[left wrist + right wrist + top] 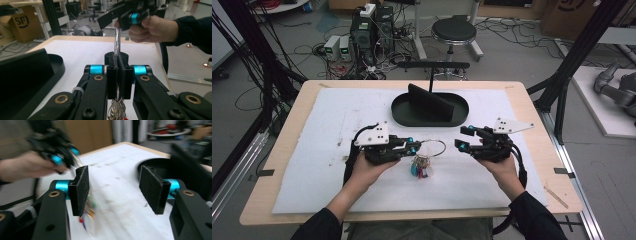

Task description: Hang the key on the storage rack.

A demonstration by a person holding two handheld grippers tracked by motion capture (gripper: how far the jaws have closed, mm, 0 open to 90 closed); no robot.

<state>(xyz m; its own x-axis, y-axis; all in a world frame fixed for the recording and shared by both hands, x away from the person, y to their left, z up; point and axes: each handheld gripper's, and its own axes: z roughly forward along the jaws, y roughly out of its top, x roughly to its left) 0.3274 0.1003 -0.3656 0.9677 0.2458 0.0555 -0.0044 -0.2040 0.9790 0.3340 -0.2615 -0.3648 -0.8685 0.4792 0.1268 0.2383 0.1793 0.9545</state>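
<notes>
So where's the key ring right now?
In the high view the key ring sits mid-table, pinched in the left gripper, keys dangling below it, with the open right gripper just beside and the black tray behind.

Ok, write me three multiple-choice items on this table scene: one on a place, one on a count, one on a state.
1. Where is the black tray?
A. At the table's far middle
B. At the near edge
C. On the floor

2. How many grippers grip the key ring?
A. None
B. One
C. Two

3. How do the right gripper's jaws stand?
A. Clamped on the ring
B. Apart with nothing between them
C. Shut on the tray

Key: 1 A, the high view shows it beyond both hands. 2 B, the left gripper is shut on the ring, with the keys hanging below. 3 B, the right gripper view shows bare table between its pads.
</notes>
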